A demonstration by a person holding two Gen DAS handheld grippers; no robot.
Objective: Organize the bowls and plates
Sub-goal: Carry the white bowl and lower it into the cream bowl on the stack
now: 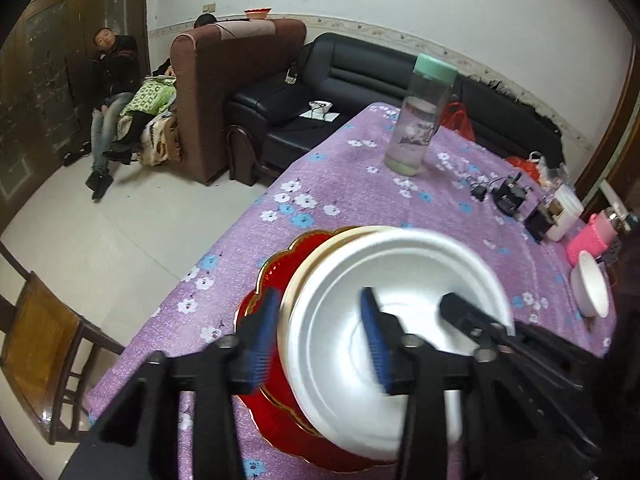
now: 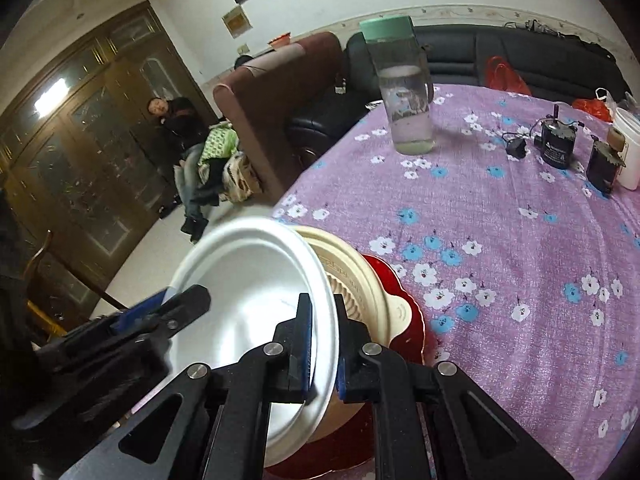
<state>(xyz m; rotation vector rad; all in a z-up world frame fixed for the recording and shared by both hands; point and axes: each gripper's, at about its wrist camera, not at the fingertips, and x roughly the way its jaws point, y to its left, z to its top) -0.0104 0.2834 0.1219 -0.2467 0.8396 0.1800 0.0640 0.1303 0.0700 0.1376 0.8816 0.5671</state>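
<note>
A white foam plate (image 1: 400, 280) lies tilted on a cream plate (image 1: 316, 256), which rests on a red scalloped plate (image 1: 276, 276) on the purple flowered tablecloth (image 1: 360, 168). My left gripper (image 1: 316, 336) is open, its blue-padded fingers straddling the white plate's left rim. My right gripper (image 2: 322, 344) is shut on the white plate's rim (image 2: 324, 312); it also shows in the left wrist view (image 1: 468, 316). In the right wrist view the white plate (image 2: 248, 280) leans over the cream plate (image 2: 356, 280) and red plate (image 2: 388, 276). A small white bowl (image 1: 592, 288) sits to the right.
A clear bottle with green lid (image 1: 420, 120) stands mid-table. Black motors and adapter (image 2: 556, 144), a white container (image 2: 632, 148) and a pink item (image 1: 592, 236) lie at the right. A wooden chair (image 1: 44, 344) stands left of the table; sofas and seated people lie beyond.
</note>
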